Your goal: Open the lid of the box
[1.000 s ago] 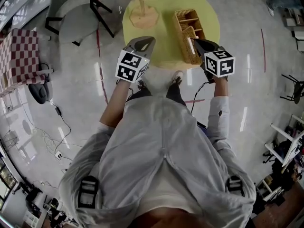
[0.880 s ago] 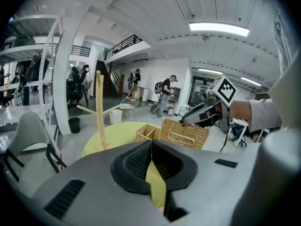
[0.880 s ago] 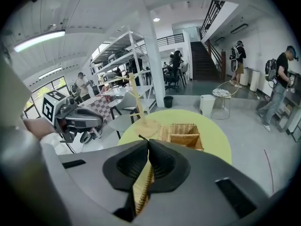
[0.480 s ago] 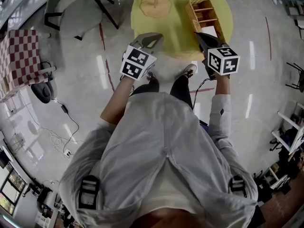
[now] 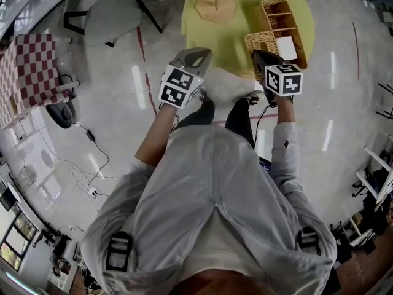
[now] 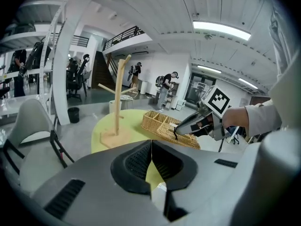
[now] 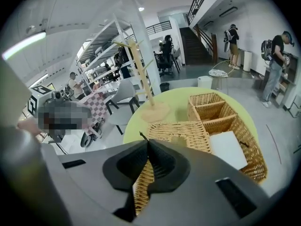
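Right gripper (image 7: 147, 144): jaws pressed together, pinching a thin dark tab (image 7: 140, 135) that pokes out just past the tips. In the left gripper view the tab hangs from the tips down toward the wicker.

The tab belongs to the flat woven wicker lid (image 7: 181, 132). The lid sits directly under and ahead of the jaws. It is raised off the near end of the box and tilted toward the box's left side.

Long rectangular wicker box (image 7: 257, 161): on the right half of the round yellow-green table (image 7: 178, 100), its near end close to the table edge. Near compartment uncovered, with a flat white sheet (image 7: 228, 149) lying in it. Two empty woven compartments beyond, divided by wicker walls.

Pale wooden peg stand (image 7: 141, 74) on a flat base: upright on the table, left of the box and well apart from it.

Left gripper (image 6: 151, 161): jaws closed tip to tip, nothing between them. Held at the near-left edge of the table, pointing over it, apart from box and stand. The head view puts it level with the right gripper, the person's legs between and below.

Beyond the table: grey chair with black legs (image 5: 104, 17) on the shiny floor to the left. Red-and-white checked cloth (image 5: 27, 66) farther left. Several people stand in the background near a staircase.
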Action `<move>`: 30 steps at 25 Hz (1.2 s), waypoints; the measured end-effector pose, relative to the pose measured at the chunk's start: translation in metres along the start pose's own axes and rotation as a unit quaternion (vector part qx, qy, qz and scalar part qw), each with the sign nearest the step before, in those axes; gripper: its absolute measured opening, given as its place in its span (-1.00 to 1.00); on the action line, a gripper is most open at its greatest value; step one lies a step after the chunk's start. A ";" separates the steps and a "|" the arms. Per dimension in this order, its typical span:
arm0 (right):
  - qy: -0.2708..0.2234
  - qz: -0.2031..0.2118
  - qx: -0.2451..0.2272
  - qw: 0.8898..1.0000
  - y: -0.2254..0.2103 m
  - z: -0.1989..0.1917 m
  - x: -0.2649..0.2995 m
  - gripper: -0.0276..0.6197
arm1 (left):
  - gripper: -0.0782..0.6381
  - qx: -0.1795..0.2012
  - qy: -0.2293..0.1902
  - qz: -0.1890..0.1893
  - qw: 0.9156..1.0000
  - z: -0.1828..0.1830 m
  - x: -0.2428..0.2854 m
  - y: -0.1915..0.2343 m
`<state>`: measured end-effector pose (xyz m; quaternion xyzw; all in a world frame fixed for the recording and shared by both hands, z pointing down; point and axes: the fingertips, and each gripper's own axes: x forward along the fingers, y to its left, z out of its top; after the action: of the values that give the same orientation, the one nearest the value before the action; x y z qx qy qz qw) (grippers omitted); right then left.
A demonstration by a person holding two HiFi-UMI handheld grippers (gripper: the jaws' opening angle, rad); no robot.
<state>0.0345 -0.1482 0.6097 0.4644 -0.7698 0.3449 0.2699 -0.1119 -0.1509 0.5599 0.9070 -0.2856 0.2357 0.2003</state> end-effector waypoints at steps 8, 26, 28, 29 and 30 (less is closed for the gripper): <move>0.021 -0.018 0.009 1.000 -0.017 -0.028 0.048 -0.82 | -0.70 -0.010 0.030 0.017 0.999 -0.026 -0.005 0.016; -0.017 -0.069 0.008 0.997 -0.035 -0.023 0.064 -0.76 | -0.70 -0.002 0.019 0.031 0.999 -0.009 -0.006 -0.008; -0.029 -0.063 0.009 0.998 -0.032 -0.014 0.050 -0.76 | -0.70 0.004 0.006 0.038 0.999 0.005 -0.007 -0.013; -0.035 -0.060 0.010 0.998 -0.031 -0.009 0.042 -0.76 | -0.70 0.008 -0.002 0.041 0.999 0.011 -0.007 -0.015; -0.041 -0.058 0.010 0.997 -0.029 -0.004 0.032 -0.76 | -0.70 0.012 -0.008 0.043 0.999 0.017 -0.008 -0.019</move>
<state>0.0473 -0.1714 0.6442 0.5249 -0.7484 0.3169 0.2528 -0.1010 -0.1419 0.5372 0.8981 -0.3233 0.2405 0.1766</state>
